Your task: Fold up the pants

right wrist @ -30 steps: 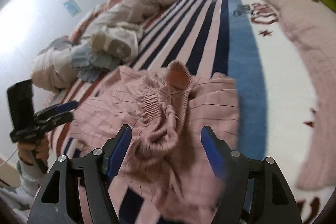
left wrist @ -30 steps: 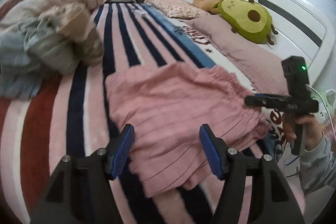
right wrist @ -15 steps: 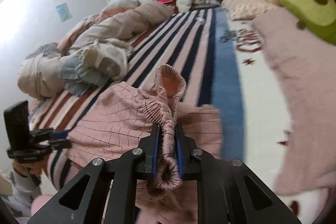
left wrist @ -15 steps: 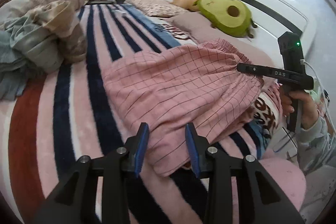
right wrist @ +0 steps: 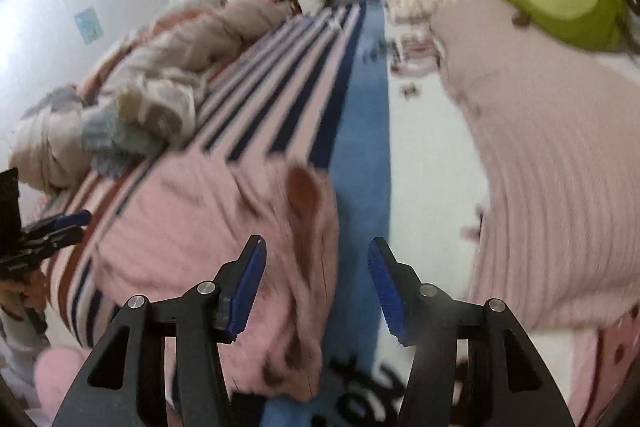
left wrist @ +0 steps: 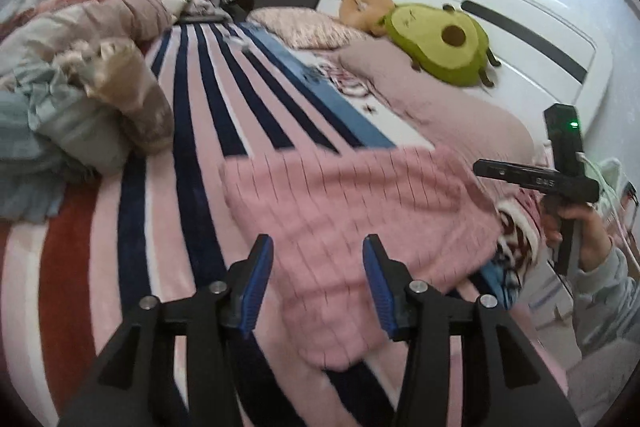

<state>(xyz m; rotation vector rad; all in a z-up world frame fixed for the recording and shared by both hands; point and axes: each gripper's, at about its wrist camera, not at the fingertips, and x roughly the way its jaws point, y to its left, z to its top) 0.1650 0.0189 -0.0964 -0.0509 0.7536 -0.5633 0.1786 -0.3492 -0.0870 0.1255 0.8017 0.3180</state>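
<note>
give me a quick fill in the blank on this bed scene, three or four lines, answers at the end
1. The pants lying on the striped blanket are ____ in colour.
2. The green plush toy by the headboard is shaped like an ____.
3. The left gripper has its jaws ____, with nothing pinched.
4. The pile of clothes lies on the ____ side of the left wrist view.

Missing words: pink; avocado; open; left

My left gripper [left wrist: 318, 281], jaws just reopened and empty, hovers over the pink checked pants [left wrist: 352, 203] lying on the striped blanket [left wrist: 192, 155]; my right gripper [left wrist: 486, 167] at right, avocado plush [left wrist: 440, 43] beyond.
</note>
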